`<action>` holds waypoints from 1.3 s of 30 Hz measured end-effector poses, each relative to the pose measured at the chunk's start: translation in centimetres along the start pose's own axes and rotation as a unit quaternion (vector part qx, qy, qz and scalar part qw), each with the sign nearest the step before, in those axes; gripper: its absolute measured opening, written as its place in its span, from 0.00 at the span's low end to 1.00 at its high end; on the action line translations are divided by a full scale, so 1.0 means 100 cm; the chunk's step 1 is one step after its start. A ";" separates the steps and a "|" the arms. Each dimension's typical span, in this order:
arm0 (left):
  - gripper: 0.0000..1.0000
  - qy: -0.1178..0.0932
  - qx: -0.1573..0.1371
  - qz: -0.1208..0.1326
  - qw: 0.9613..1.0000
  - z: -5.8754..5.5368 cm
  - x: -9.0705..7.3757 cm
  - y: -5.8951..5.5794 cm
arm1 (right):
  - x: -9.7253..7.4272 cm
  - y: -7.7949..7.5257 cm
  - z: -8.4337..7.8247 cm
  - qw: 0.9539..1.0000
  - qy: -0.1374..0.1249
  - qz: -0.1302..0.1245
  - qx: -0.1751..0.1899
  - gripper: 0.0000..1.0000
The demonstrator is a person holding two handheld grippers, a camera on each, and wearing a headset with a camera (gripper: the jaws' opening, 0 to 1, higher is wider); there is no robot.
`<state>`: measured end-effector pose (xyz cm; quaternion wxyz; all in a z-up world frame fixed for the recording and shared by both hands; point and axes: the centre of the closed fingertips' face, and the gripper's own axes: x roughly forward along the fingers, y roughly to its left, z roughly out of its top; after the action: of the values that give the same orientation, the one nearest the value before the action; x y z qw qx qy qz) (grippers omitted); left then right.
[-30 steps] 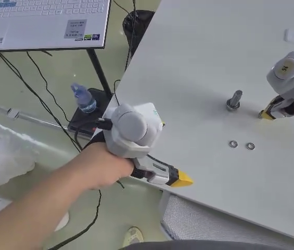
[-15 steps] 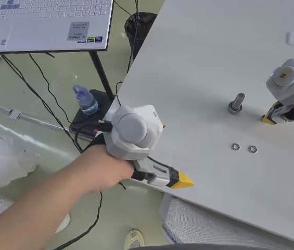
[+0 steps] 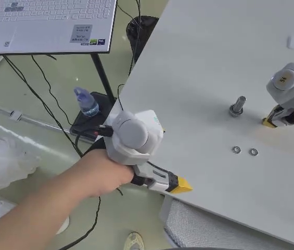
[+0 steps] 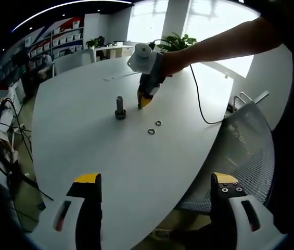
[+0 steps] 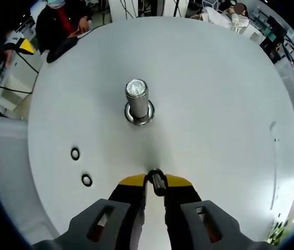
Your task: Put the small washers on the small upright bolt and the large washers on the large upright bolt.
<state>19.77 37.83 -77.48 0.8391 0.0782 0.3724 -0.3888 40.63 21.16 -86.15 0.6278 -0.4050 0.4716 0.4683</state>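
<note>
Just ahead of your right gripper, which pinched a small dark piece, stood the big bolt. Two small washers lay off to its side. Your left gripper hung open.

Bright, even daylight pours from blown-out windows, shadows lie soft, and fisheye edges bend.

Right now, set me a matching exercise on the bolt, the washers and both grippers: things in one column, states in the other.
Things:
1. large silver metal upright bolt
2. small silver metal ring washers, two of them
3. left gripper
4. right gripper

States:
A. jaws closed on a small dark metal piece
B. jaws wide apart
C. lying flat on the white table
D. standing on the table

Pairs: 1-D, 2-C, 3-B, 4-A.
</note>
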 end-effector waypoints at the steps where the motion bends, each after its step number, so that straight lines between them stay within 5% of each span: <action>1: 0.86 -0.001 0.000 0.001 1.000 0.001 0.000 0.000 | 0.000 -0.001 0.000 1.000 0.000 0.000 -0.001 0.13; 11: 0.85 -0.003 -0.005 0.003 1.000 -0.001 -0.003 0.000 | -0.001 0.003 0.000 1.000 0.001 -0.002 0.004 0.14; 16: 0.85 -0.003 -0.003 0.004 1.000 -0.001 -0.004 0.000 | -0.004 0.002 -0.001 1.000 -0.003 -0.001 0.007 0.23; 30: 0.85 -0.008 0.000 0.005 1.000 0.001 -0.006 -0.004 | -0.016 0.013 0.004 0.999 -0.006 0.044 0.004 0.34; 39: 0.85 -0.007 0.009 0.004 1.000 0.004 -0.008 -0.008 | -0.027 0.008 0.006 0.999 -0.012 0.037 -0.003 0.37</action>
<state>19.14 37.60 -76.51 0.8427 0.0846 0.3624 -0.3892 39.66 21.37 -83.47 0.6143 -0.3831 0.4777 0.4976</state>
